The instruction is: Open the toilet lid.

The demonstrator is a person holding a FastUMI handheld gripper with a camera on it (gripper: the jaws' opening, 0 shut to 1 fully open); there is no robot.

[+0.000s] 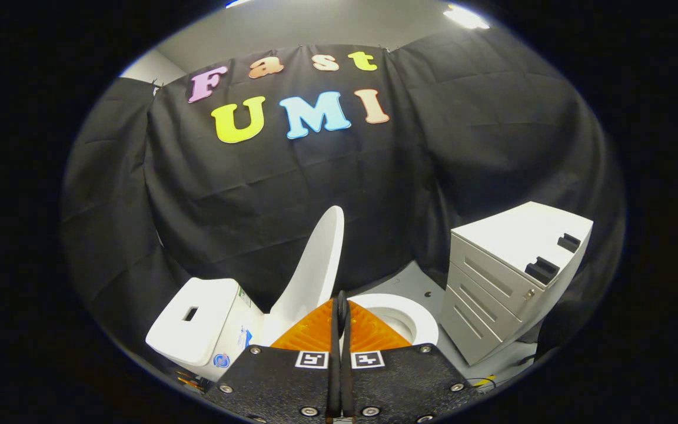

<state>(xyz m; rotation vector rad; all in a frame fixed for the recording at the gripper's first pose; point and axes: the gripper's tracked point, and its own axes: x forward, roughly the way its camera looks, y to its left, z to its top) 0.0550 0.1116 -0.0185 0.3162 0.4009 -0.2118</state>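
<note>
The toilet lid point(315, 265) stands almost upright beyond the gripper point(342, 303), whose fingers are pressed together on nothing, so I judge a stray nudge could drop it back onto the bowl point(421, 321).

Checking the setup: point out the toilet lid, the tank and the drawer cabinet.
toilet lid point(315, 268), gripper view, raised lid's face.
tank point(195, 315), gripper view, top cover.
drawer cabinet point(521, 232), gripper view, top panel.

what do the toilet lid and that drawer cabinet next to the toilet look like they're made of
Toilet lid: likely glossy white plastic; it looks thin, smooth and evenly curved, standing raised.
Drawer cabinet: probably painted metal or laminate with a matte pale finish; flat panels, recessed drawer pulls and a small lock.
The gripper has its jaws closed together, holding nothing.
</note>
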